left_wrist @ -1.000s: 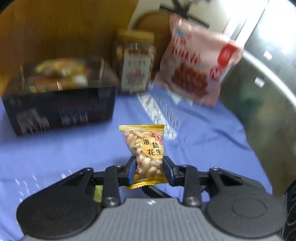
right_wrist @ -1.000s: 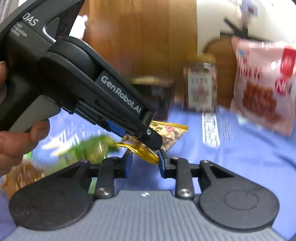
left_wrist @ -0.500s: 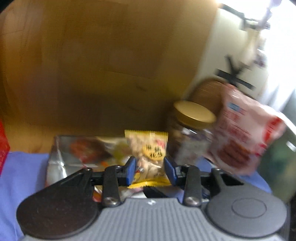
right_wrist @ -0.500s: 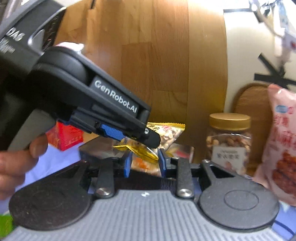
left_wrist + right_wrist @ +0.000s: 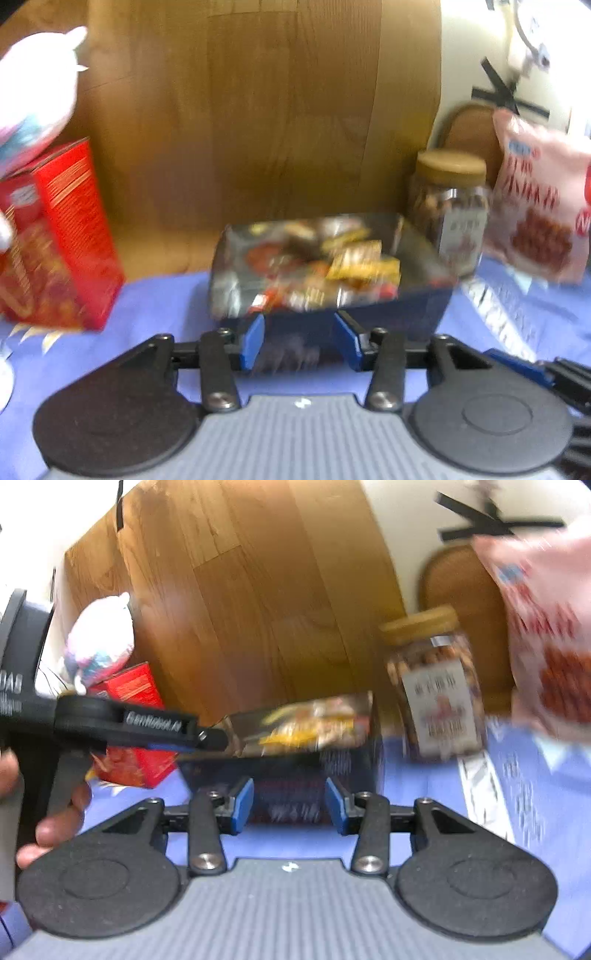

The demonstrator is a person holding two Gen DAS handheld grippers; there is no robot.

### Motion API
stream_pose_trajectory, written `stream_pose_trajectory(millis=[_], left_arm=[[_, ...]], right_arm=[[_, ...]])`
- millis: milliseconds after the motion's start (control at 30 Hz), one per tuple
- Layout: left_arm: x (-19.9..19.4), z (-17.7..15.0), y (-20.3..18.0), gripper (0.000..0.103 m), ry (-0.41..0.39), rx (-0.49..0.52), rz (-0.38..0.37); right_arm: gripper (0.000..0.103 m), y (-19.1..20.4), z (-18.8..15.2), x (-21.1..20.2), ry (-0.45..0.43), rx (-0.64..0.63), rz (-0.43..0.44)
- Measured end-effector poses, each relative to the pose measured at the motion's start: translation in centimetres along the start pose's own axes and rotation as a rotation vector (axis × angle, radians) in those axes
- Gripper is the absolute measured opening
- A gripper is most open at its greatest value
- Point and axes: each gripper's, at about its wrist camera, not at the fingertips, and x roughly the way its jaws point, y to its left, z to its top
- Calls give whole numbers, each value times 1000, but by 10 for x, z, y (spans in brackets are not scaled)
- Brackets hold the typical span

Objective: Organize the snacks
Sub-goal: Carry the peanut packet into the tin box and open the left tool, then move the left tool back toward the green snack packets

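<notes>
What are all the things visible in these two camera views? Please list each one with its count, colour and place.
snack box: one, dark blue, open top, centre of the table, full of small packets
small snack packets: several, yellow, red and silver, inside the snack box; too blurred to count
nut jar: one, clear with gold lid, right of the snack box
pink snack bag: one, pink and red, far right
red carton: one, red, left of the snack box
plush toy: one, white and pink, above the red carton
tablecloth: one, blue
wooden panel: one, brown, behind
left gripper: open, empty
right gripper: open, empty
</notes>
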Motion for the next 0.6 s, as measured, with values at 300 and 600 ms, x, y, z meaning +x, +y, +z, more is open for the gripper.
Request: stream_pose_trajectory(millis=[300, 600], left_arm=[[-44, -61, -9, 46, -19, 2, 72], [-66, -85, -10, 49, -42, 12, 136]], right_arm=[[48, 2, -44, -33, 21, 87, -3], [50, 15, -62, -60, 3, 74, 3]])
